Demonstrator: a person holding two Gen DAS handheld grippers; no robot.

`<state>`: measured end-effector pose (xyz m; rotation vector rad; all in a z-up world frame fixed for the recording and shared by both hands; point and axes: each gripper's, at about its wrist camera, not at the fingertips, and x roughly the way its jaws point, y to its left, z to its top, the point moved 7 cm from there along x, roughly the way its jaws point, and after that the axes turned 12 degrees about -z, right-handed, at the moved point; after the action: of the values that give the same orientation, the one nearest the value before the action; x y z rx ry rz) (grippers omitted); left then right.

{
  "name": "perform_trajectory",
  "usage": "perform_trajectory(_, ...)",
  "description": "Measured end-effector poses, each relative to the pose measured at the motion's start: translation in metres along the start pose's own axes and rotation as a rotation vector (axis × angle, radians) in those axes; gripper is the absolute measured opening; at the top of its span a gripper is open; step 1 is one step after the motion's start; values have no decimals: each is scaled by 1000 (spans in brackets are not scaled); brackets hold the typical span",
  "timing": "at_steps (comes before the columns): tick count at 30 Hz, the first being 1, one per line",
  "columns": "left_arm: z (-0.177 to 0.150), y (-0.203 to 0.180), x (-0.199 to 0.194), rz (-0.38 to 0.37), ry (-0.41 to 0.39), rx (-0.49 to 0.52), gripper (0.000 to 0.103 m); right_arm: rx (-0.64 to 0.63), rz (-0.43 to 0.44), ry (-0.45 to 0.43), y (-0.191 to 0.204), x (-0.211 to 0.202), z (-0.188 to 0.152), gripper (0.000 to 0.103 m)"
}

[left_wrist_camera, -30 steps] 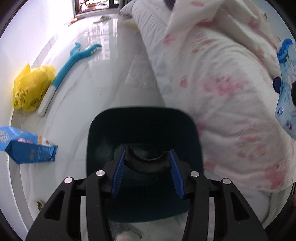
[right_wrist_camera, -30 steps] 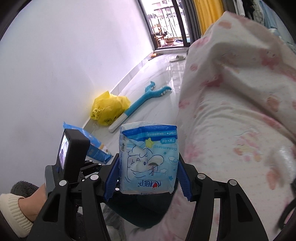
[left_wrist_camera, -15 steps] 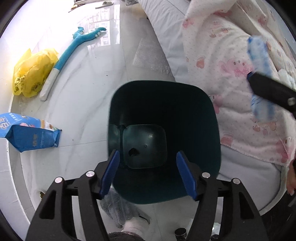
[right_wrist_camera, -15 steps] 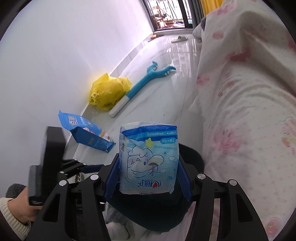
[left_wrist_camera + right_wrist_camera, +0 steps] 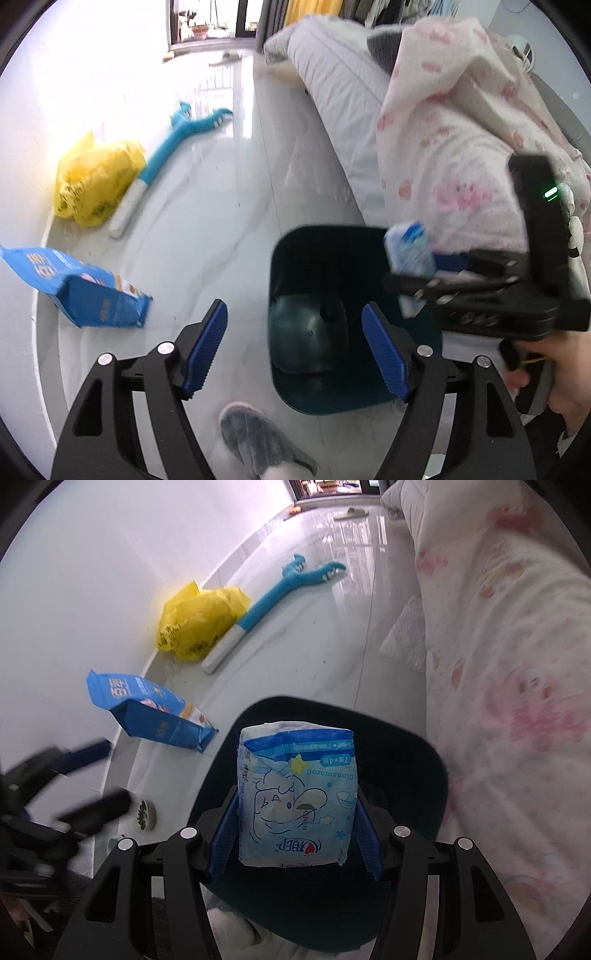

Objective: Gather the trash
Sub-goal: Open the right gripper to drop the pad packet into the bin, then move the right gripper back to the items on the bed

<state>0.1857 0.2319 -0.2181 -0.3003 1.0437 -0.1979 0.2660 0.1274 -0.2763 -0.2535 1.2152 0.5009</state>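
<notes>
A dark teal trash bin (image 5: 295, 258) stands on the white floor beside the bed, with a domed dark piece (image 5: 306, 332) lying inside it. My right gripper (image 5: 297, 795) is shut on a blue-and-white tissue pack (image 5: 295, 797) and holds it upright over the bin's (image 5: 406, 760) mouth. The left wrist view shows that pack (image 5: 408, 251) and the right gripper (image 5: 410, 280) coming in from the right above the bin's rim. My left gripper (image 5: 293, 308) hangs above the bin's near left side. Its jaws are opening and nothing is between the pads. It appears blurred (image 5: 110, 775) at the left.
A blue snack bag (image 5: 85, 291), a yellow plastic bag (image 5: 92, 181) and a long blue toy (image 5: 173, 147) lie along the white wall. The bed with a pink-printed quilt (image 5: 443, 166) borders the right. A grey slipper (image 5: 255, 439) is just in front of the bin.
My left gripper let go of a dark curved part of the bin, widened and drew back up and to the left. My right gripper came down over the bin with the pack.
</notes>
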Motion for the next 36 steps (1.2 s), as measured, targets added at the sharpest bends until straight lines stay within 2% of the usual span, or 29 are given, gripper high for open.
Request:
perform_trajectory(10, 28, -15, -49, 20, -207, 94, 79, -32, -52, 73, 6, 28, -15, 59)
perform_trajectory(13, 38, -22, -65, 28, -284, 120, 82, -46, -71, 80, 5, 30, -20, 69)
perform_trajectory(18, 55, -39, -89, 9, -393, 144, 84, -54, -78, 70, 2, 19, -23, 74)
perform_trajectory(22, 62, -55, -99, 5, -440, 174, 86, -66, -60, 54, 7, 8, -26, 75)
perform_trajectory(26, 72, -71, -104, -3, -477, 190, 86, -92, -26, 10, 12, -11, -26, 78)
perform_trajectory(36, 89, -108, -120, -3, -554, 212, 86, -125, 44, -186, 6, -87, -15, 82)
